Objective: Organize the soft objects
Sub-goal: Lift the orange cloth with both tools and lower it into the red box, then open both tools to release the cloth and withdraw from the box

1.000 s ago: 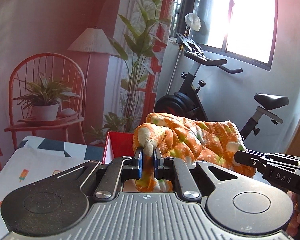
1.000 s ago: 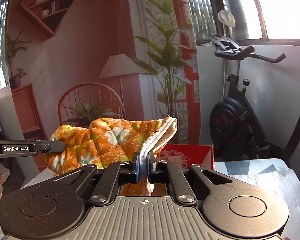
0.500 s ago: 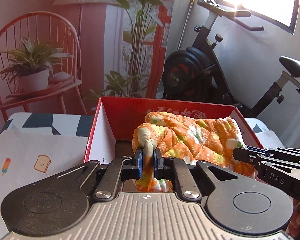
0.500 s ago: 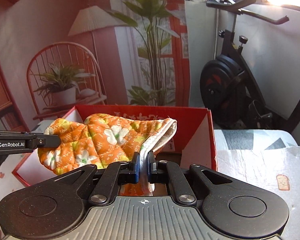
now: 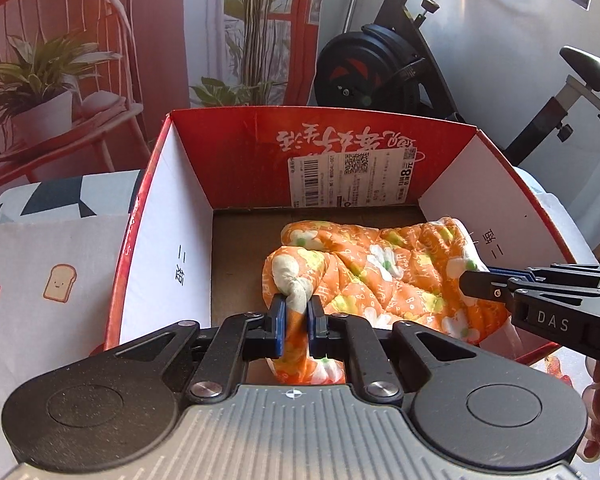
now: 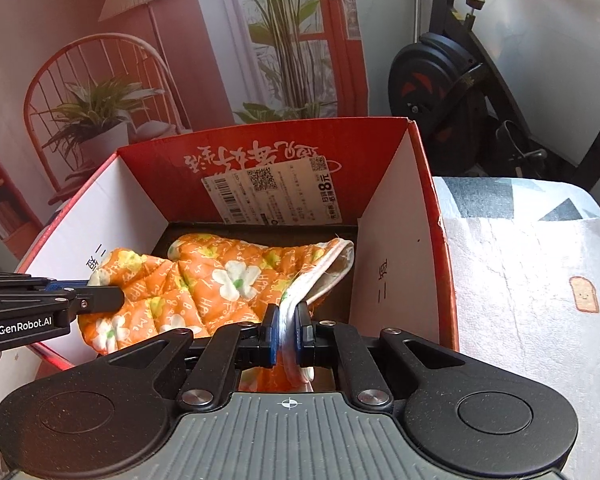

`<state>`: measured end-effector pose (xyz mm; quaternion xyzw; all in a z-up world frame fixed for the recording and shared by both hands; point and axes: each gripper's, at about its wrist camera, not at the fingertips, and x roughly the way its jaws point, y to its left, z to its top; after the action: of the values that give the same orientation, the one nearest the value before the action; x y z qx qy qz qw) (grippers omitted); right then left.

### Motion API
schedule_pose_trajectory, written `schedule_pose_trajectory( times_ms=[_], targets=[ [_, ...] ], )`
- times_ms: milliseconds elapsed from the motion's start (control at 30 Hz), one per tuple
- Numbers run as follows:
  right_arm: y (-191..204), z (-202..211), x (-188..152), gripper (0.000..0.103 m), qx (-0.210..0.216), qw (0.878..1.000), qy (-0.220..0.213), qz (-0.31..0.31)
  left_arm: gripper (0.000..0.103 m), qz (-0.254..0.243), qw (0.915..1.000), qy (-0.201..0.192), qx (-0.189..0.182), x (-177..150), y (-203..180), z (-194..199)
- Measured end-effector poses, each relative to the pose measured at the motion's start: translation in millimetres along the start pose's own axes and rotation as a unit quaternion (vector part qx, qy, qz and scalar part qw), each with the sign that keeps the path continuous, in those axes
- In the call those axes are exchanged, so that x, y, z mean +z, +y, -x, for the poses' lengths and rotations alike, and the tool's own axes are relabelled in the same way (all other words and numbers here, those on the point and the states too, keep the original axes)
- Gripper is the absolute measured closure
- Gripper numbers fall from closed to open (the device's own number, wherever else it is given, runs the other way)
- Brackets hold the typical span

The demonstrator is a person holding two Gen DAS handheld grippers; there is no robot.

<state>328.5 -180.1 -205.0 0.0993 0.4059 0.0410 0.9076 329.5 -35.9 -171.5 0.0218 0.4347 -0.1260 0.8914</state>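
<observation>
The orange quilted oven mitt (image 5: pixel 384 276), printed with white flowers, sags inside the red cardboard box (image 5: pixel 236 152), probably resting on its floor. The left claw (image 5: pixel 296 320) pinches the mitt's knotted near tip at lower centre of its view; the right claw (image 6: pixel 287 322) clamps the white-edged cuff. Both claws tilt steeply downward. A second ago the mitt hung above the box rim; now it lies within the walls.
</observation>
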Motion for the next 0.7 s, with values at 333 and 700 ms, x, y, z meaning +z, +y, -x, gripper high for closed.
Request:
schedule_pose_trajectory(
  times_ms=[333, 700],
  targets=[
    [5.7, 28.0, 0.5, 0.075, -0.028, 0.999, -0.037, 0.015, 0.055, -0.010, 0.9989, -0.043, 0.017, -0.2, -0.1, 36.4],
    [18.8, 90.0, -22.5, 0.073, -0.020, 0.997, -0.065, 0.039, 0.055, -0.005, 0.9983, -0.056, -0.014, -32.3, 3.6, 94.9]
  ],
)
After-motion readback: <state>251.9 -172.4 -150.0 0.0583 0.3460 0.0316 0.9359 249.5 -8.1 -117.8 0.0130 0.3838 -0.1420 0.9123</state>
